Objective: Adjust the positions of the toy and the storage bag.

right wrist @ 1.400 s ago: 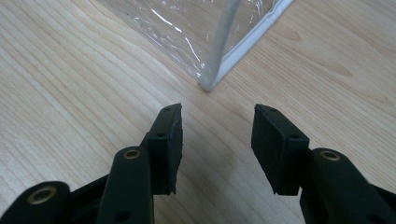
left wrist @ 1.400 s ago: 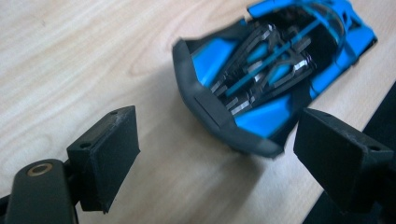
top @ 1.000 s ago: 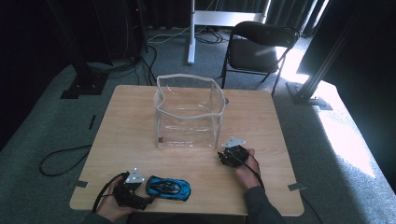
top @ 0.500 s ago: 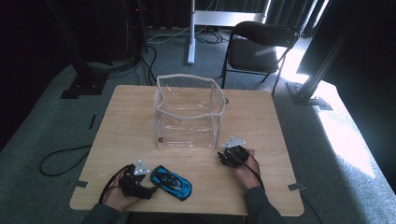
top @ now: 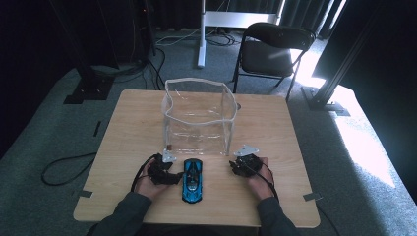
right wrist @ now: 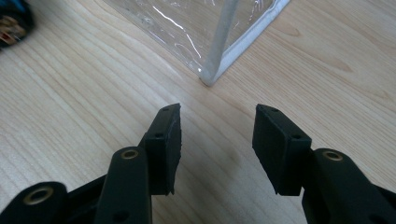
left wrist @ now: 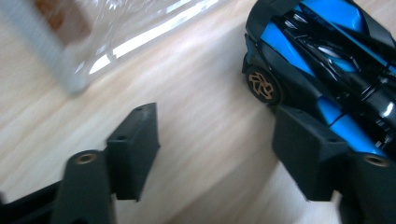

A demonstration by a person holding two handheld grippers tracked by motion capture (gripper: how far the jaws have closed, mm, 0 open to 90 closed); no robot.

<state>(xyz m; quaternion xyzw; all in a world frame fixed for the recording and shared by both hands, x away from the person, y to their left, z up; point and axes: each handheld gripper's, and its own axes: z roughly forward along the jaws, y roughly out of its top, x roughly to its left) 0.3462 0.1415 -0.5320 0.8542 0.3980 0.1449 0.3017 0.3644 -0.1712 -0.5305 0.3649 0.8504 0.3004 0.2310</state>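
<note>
The high view looks forward and down from above the person's side, taking in the whole tabletop. Each claw camera sits low and close over the wood, and all three views share the clear plastic bag and the blue toy car.

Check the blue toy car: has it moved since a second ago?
Yes. The blue toy car swung from crosswise to pointing at the clear bag, ending nearer it.
</note>
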